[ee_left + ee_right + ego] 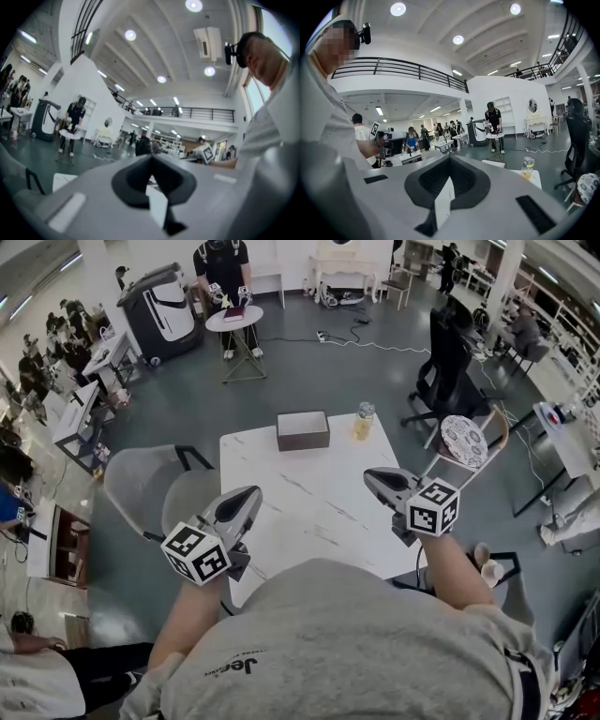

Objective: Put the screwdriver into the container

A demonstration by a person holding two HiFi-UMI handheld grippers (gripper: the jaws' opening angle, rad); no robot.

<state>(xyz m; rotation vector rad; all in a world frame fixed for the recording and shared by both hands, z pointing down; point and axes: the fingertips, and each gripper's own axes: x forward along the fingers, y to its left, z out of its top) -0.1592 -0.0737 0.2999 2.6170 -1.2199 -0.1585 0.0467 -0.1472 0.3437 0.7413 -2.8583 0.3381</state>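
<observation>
A dark, open-topped box, the container, stands at the far edge of the white marble table; it also shows low in the right gripper view as the container. No screwdriver shows in any view. My left gripper hovers over the table's near left edge, its jaws meeting with nothing between them, as the left gripper shows in its own view. My right gripper hangs over the near right edge. In its own view the right gripper also has its jaws together and empty. Both point up and away from the tabletop.
A bottle of yellow liquid stands right of the box. A grey chair sits left of the table. On the right are a patterned stool and a black office chair. People stand at a round table beyond.
</observation>
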